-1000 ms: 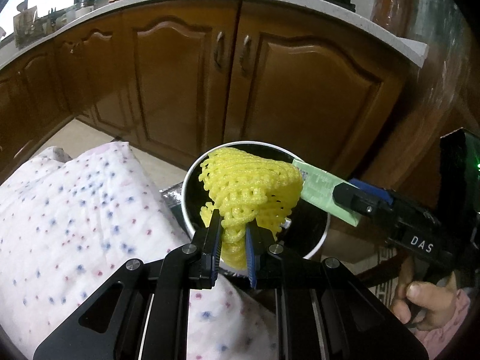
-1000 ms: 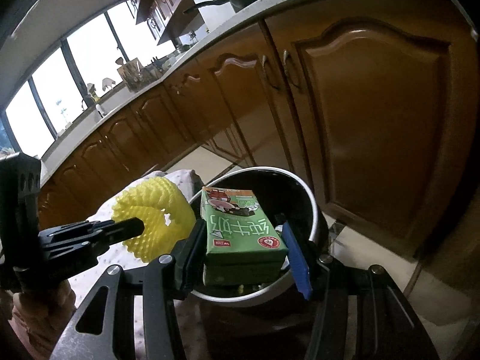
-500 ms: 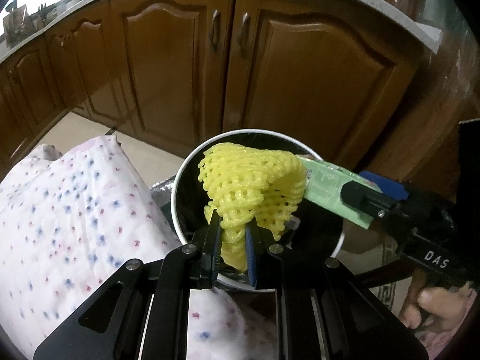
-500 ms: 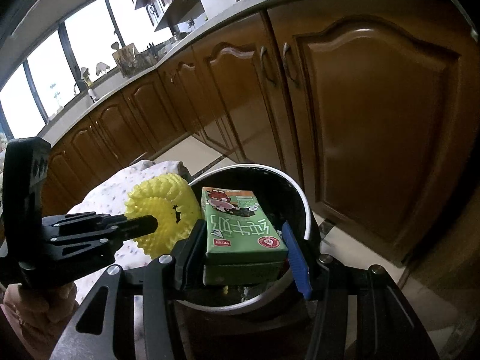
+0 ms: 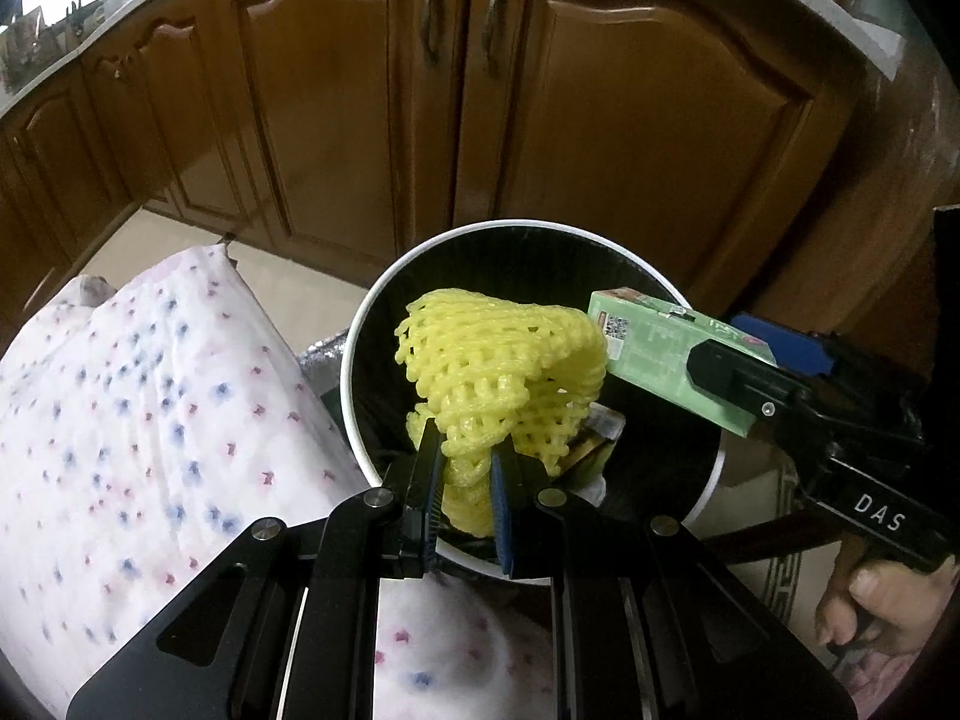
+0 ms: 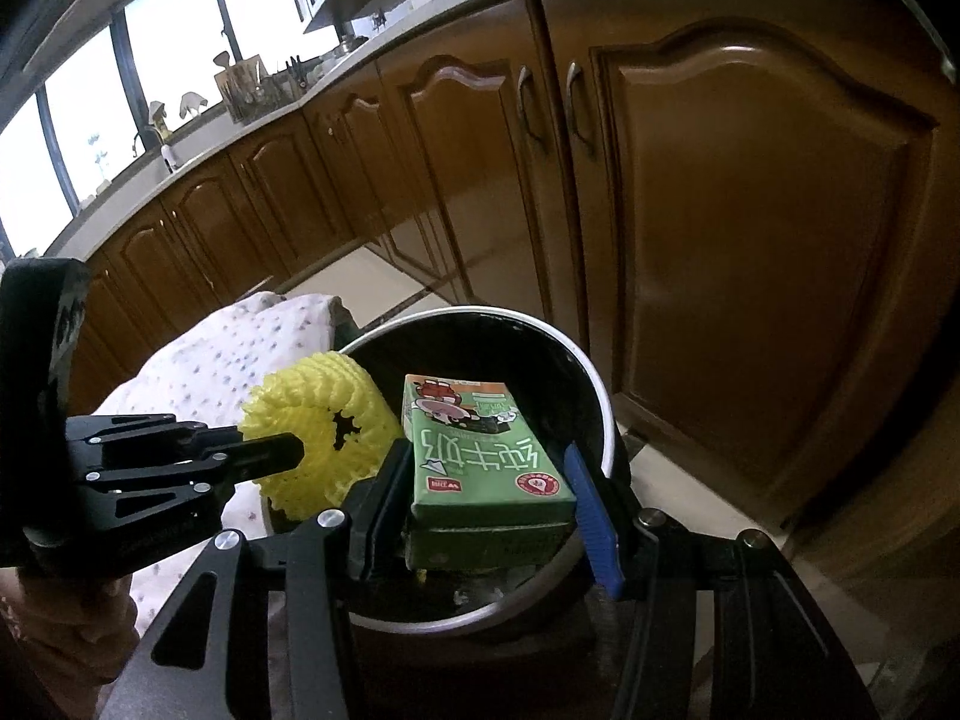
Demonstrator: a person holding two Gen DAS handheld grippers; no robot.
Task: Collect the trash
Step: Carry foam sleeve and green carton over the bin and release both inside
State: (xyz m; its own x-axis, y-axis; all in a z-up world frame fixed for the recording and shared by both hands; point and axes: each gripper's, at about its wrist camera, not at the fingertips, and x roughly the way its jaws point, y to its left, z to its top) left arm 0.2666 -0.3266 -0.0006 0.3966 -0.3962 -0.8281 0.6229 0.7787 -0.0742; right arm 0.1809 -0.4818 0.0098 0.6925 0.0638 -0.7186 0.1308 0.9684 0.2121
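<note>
My left gripper [image 5: 468, 450] is shut on a yellow foam fruit net [image 5: 498, 360], which hangs over the open mouth of a round bin [image 5: 354, 354] with a white rim and black inside. My right gripper [image 6: 486, 468] is shut on a green milk carton [image 6: 474, 450], held flat above the same bin [image 6: 600, 402]. In the left wrist view the carton [image 5: 660, 348] reaches in from the right and nearly touches the net. In the right wrist view the left gripper [image 6: 276, 456] and the net [image 6: 318, 438] sit at the bin's left rim. Some wrappers lie in the bin's bottom.
Brown wooden cabinet doors [image 5: 600, 120] stand right behind the bin under a pale countertop. A white cloth with small coloured spots [image 5: 150, 390] lies left of the bin. A hand [image 5: 876, 606] grips the right tool's handle. Pale floor tiles [image 6: 384, 282] show beyond.
Both grippers have come closer to the bin, so it looks larger and lower in view. The net and the carton are held as before.
</note>
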